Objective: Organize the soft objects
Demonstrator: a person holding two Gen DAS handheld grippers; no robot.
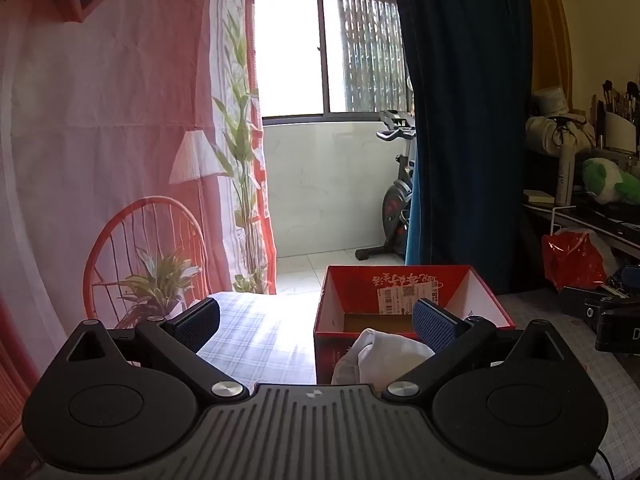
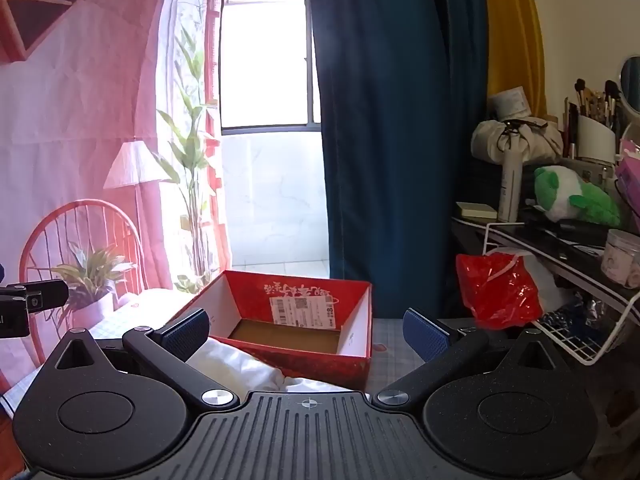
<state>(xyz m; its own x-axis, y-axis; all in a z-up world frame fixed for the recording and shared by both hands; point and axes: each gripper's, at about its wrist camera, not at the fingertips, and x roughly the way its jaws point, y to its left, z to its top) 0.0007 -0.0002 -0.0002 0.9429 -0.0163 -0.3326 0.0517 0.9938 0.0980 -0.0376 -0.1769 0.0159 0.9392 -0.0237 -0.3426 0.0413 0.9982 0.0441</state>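
Observation:
An open red cardboard box (image 1: 404, 284) with a white label inside stands on the checked table; it also shows in the right wrist view (image 2: 296, 304). A crumpled white cloth (image 1: 384, 356) lies in front of the box, low between my left gripper's fingers. My left gripper (image 1: 316, 326) is open and empty above it. The same cloth (image 2: 240, 364) lies under the left finger of my right gripper (image 2: 306, 334), which is open and empty just before the box.
A red plastic bag (image 2: 500, 292) sits right of the box. A cluttered shelf (image 2: 560, 236) with a green-and-white plush toy (image 2: 572, 196) and a white wire rack (image 2: 580, 332) stand at the right. A dark blue curtain (image 2: 400, 120) hangs behind.

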